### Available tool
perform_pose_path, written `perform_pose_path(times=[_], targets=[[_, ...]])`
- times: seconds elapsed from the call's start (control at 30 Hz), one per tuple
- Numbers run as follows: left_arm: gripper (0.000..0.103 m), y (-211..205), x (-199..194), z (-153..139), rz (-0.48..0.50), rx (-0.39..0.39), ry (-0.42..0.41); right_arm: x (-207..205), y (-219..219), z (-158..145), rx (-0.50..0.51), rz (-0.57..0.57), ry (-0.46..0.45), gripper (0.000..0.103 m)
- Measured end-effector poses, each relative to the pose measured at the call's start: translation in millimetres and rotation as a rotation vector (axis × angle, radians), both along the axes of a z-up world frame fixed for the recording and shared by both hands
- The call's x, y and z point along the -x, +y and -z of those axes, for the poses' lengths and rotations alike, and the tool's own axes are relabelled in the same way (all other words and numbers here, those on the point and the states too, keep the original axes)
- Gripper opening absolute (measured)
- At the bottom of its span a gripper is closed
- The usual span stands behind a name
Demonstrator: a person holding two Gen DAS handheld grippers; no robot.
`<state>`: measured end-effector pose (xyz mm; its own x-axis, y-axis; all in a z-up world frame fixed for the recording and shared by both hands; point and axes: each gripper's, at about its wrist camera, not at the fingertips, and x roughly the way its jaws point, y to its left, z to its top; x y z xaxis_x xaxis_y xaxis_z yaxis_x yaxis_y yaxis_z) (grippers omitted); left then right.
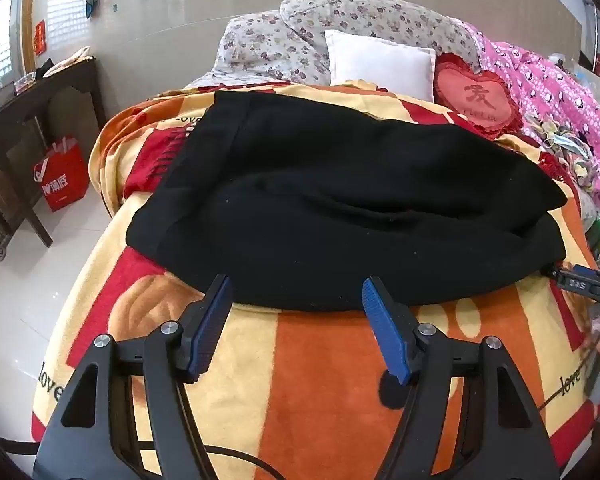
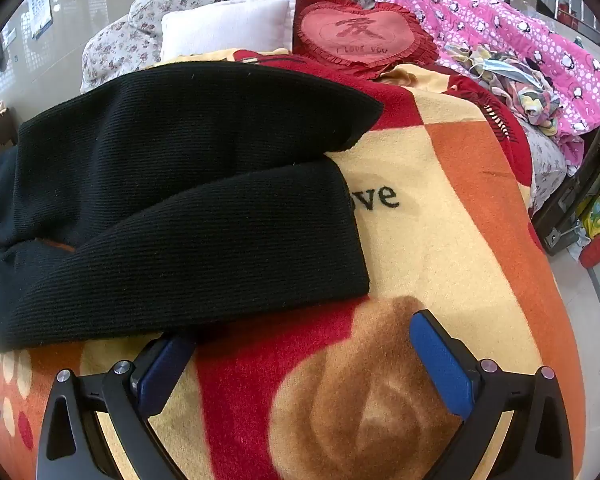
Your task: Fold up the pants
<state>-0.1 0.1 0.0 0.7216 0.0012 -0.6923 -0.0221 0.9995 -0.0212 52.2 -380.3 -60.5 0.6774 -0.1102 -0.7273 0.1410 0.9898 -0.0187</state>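
Folding stage: I judge the black pants [image 1: 340, 200] lie flat across the blanket [image 1: 320, 368] so I can reach their near edge.
Left gripper [image 1: 296, 292]: jaws apart at that edge, holding nothing.
Right gripper [image 2: 304, 330]: jaws apart beside the leg hems, holding nothing.
Count: one pants, two grippers, one heart cushion [image 2: 360, 34], far right.

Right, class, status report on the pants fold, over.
Left tool open, right tool open, both empty at near edge. Black pants flat on blanket, legs apart. Nothing in the way.
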Motion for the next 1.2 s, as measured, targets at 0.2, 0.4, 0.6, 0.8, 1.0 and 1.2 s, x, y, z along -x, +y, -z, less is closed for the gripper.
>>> perform_pose_path(times=[0.2,0.4,0.6,0.8,1.0,1.2], targets=[[0.067,1,2,-1,-0.001,0.016,0.007,36,5,-5,-0.092,0.043,0.036,0.093],[0.068,-4,7,2,-0.001,0.008,0.016,66,17,-14,-0.204,-0.033,-0.017,0.091],[0.068,4,-1,6,-0.009,0.026,0.027,75,40,-27,-0.173,-0.082,-0.128,0.091],[0.068,5,0,6,-0.012,0.02,0.028,68,56,-34,-0.2,-0.111,-0.122,0.087],[0.068,8,-3,9,-0.02,0.024,0.036,67,65,-36,-0.199,-0.143,-0.122,0.086],[0.068,9,-3,10,-0.02,0.023,0.036,66,70,-38,-0.196,-0.165,-0.13,0.086]])
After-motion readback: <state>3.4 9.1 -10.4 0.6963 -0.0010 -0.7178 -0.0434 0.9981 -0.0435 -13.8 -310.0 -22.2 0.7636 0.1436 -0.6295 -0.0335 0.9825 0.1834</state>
